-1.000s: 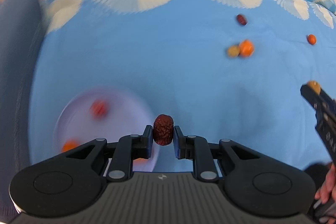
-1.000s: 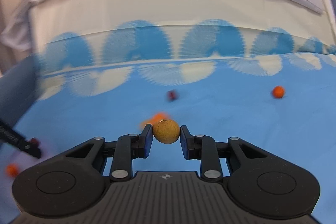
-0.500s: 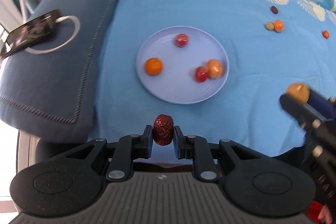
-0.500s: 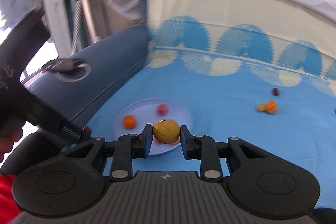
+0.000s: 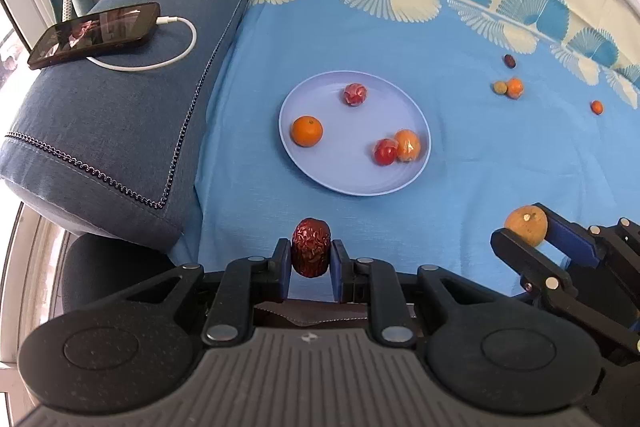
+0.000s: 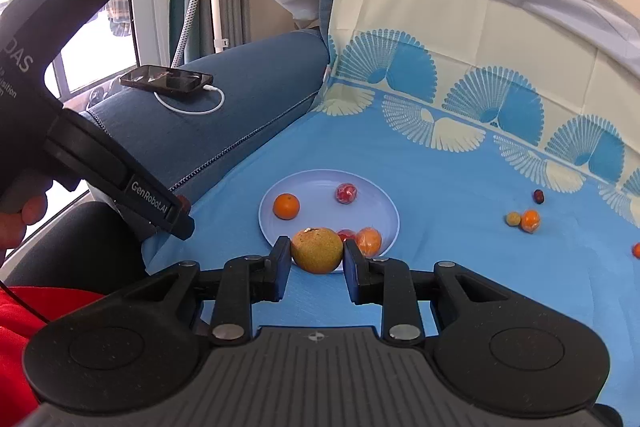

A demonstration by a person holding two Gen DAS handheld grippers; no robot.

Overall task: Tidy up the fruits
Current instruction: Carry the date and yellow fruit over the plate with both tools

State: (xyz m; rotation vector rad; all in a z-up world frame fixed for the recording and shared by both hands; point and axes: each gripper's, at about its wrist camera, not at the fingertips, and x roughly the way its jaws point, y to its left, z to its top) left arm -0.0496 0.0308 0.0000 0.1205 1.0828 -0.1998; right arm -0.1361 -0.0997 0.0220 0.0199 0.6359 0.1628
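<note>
My left gripper [image 5: 310, 259] is shut on a wrinkled dark red date [image 5: 311, 247], held near the front edge of the blue sheet, short of the pale blue plate [image 5: 320, 171]. My right gripper [image 6: 316, 259] is shut on a round yellow-brown fruit [image 6: 317, 249], also seen in the left wrist view [image 5: 526, 225], to the right of the plate. The plate [image 6: 320, 213] holds an orange [image 5: 306, 131], a red fruit [image 5: 355, 94], and a red and an orange wrapped fruit side by side [image 5: 396, 149].
Several small fruits lie on the sheet at the far right: a dark one [image 5: 509, 61], a green and orange pair [image 5: 508, 87], an orange one [image 5: 596, 107]. A blue sofa arm [image 5: 120, 115] on the left carries a phone [image 5: 96, 33] on a white cable.
Both grippers have pulled back and swung left with their fruits still held. The plate and the sofa arm have come fully into view, and the motion blur has gone.
</note>
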